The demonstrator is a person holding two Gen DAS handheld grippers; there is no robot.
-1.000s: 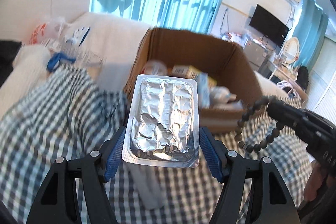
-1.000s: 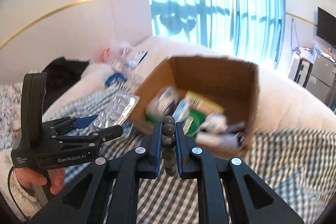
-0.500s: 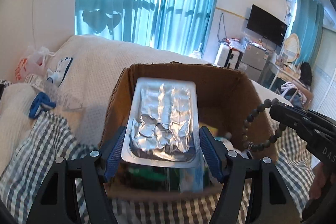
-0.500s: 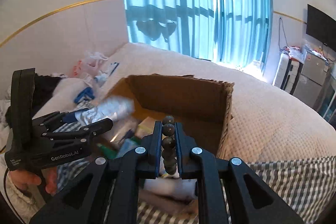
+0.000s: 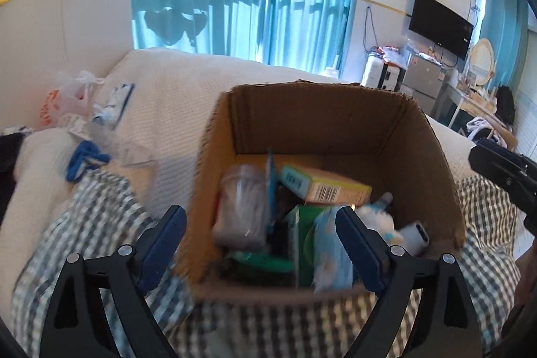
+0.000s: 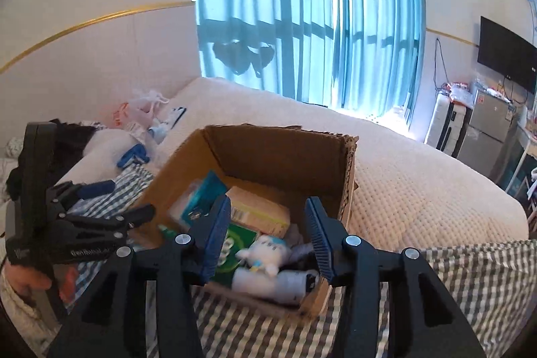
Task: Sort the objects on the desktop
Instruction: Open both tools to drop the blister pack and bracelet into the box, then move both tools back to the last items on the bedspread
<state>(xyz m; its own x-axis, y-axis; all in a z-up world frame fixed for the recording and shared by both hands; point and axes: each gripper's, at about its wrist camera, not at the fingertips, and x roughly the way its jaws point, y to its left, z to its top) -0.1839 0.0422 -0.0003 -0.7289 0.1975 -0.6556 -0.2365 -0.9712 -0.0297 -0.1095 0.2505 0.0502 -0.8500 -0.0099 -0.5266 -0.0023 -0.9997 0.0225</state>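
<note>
Left gripper point(image 5: 260, 240) and right gripper point(image 6: 268, 237) both spread apart, empty, above the box point(image 5: 322, 123) of sorted items, jar point(image 5: 243, 207) clear in left view, white bottle point(image 6: 268, 282) clear in right, checked cloth point(image 6: 470, 274) beneath box.

white bed point(image 6: 419, 176), checked cloth point(image 6: 470, 274), cardboard box point(image 5: 322, 123)

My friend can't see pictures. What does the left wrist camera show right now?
The left gripper is open and empty above a cardboard box full of small things, like a yellow carton and a clear tub. The box sits on a checked cloth on a white bed.
</note>
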